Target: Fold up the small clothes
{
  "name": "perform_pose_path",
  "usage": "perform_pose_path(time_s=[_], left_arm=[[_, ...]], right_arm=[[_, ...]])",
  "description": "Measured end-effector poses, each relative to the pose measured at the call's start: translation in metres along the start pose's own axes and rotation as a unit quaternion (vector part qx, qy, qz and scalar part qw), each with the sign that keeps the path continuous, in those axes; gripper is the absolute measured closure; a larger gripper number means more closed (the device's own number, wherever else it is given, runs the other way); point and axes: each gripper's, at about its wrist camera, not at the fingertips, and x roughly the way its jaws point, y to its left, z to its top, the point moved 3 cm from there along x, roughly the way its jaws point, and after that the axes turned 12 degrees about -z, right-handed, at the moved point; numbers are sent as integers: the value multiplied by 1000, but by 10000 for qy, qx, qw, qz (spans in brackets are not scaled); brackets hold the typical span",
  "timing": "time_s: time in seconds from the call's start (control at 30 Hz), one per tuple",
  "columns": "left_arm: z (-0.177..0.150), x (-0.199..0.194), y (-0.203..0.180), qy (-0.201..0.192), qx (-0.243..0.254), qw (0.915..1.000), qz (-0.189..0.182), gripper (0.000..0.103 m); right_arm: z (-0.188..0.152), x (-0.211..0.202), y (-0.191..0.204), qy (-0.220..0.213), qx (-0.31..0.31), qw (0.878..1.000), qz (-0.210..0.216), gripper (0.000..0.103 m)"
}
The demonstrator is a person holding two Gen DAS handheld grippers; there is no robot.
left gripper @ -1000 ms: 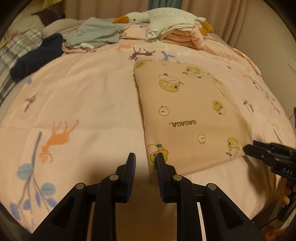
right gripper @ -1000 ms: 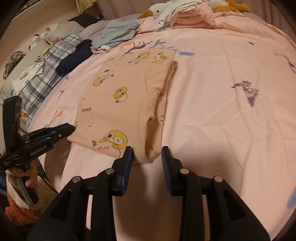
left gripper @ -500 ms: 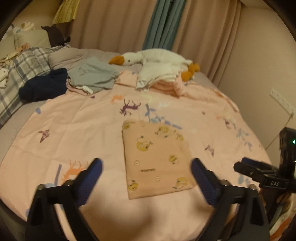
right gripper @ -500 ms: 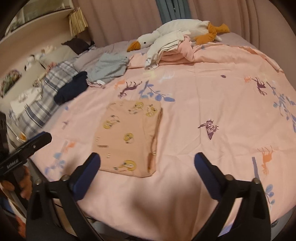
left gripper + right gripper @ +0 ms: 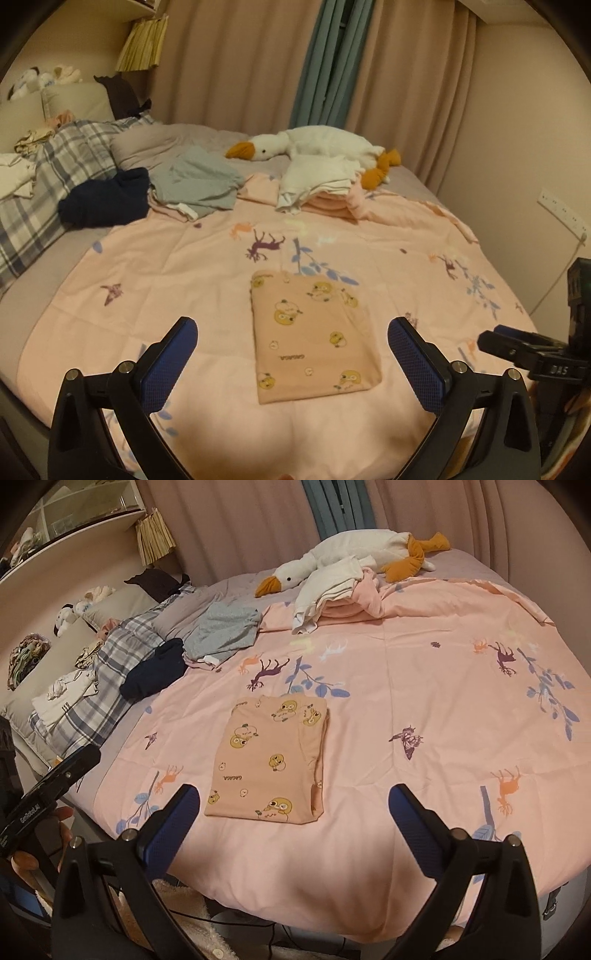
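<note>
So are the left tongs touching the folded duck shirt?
Apart. In the left wrist view the left tongs are wide open near the camera, and bare pink bedspread shows between each finger and the folded duck shirt.

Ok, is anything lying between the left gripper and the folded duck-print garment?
Nothing visible. The left gripper is open above the near edge of the bed, and only bare pink quilt separates it from the folded garment.

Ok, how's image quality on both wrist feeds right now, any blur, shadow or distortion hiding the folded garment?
Left wrist view: dim warm light, strong fisheye curve, dark corners; the folded garment is sharp, soft shadow along the bed's near edge below it. Right wrist view: same warm cast, garment clear, no glare; the open right hand-held gripper frames it.
</note>
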Motion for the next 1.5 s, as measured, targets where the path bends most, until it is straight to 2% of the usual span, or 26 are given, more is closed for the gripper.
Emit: perform_pose_path(time_s=[0.07,0.3,0.67,0.83,1.1,1.5], left_arm=[[0,1,0,35,-8,10000,-32,1],[0,6,-3,3,163,9992,356,1],[0,17,-4,79,88,9991,407,1],[1,17,0,35,-126,9998,130,1],[1,15,-3,-290,98,9987,399,1],[-1,21,-1,-159,113,9985,504,1]], right_arm=[[0,0,1,-38,1,10000,-81,0],[3,2,1,-47,-5,9999,-115,0],[9,2,-4,-193,-29,9993,-322,0],[8,4,-6,-133,8,9996,-266,0],[8,5,-7,-188,-8,9990,-404,0],[6,10,0,-153,-117,9987,-473,0]])
